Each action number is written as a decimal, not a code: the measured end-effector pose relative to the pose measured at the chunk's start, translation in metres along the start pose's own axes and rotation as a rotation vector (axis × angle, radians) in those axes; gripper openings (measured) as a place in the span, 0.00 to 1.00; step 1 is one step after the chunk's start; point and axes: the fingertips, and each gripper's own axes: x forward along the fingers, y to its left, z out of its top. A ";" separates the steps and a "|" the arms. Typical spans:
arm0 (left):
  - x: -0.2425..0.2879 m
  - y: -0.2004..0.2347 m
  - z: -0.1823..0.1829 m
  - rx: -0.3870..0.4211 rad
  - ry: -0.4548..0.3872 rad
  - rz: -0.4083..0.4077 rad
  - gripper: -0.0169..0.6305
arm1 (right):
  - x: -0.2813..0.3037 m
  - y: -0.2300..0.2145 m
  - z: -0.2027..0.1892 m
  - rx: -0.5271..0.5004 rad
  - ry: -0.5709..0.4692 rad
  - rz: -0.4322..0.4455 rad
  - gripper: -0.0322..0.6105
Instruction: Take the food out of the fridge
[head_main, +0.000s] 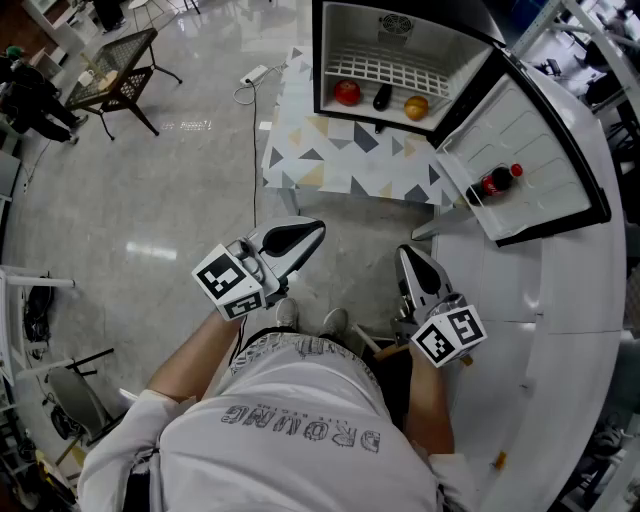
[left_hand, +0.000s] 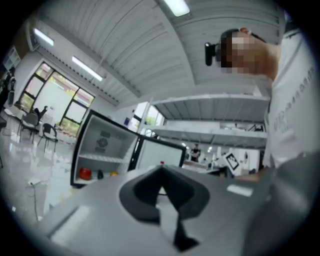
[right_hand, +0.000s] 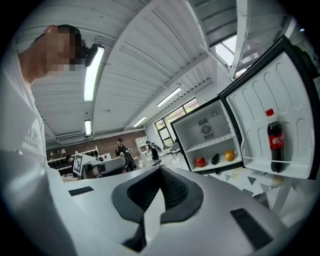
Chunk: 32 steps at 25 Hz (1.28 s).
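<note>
Standing well back from the task's things, the person holds both tools close to the body, and neither carries anything. The left gripper (head_main: 312, 233), a white two-jaw tool with black padded tips, has its jaws pressed together on nothing. The right gripper (head_main: 410, 258), its twin, is likewise clenched and empty, as each gripper view shows.

Farther off stands a low table draped in a white cloth with grey and yellow triangles (head_main: 340, 165). On it sits the small white fridge with a black frame (head_main: 350, 30), its door (head_main: 545, 150) swung wide to the right. Three items lie in a row on the fridge floor, slightly apart. At the left is a round red fruit (head_main: 347, 92), in the middle a small dark oval item (head_main: 382, 97) whose kind I cannot tell, and at the right a round orange fruit (head_main: 416, 106). A dark cola bottle with a red cap (head_main: 497, 181) stands in the door's rack.

Nothing is out yet, so the step in hand looks like the approach. To do it well, I would step nearer first and spread one gripper's jaws before reaching the opening. An end fruit is the better first pick than the middle item, entered level and below the white wire shelf (head_main: 385, 68). The round fruits may roll, so the pads should close gently across the widest part, then lift before drawing back.
</note>
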 end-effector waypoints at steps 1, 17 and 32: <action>0.001 -0.001 0.000 0.000 -0.001 0.000 0.04 | -0.001 -0.001 0.000 -0.002 -0.001 0.001 0.03; 0.018 -0.034 -0.009 0.017 -0.009 0.039 0.04 | -0.032 -0.024 0.006 0.009 -0.036 0.002 0.03; 0.027 -0.042 -0.020 0.013 -0.010 0.071 0.04 | -0.046 -0.043 0.001 0.007 -0.030 0.015 0.03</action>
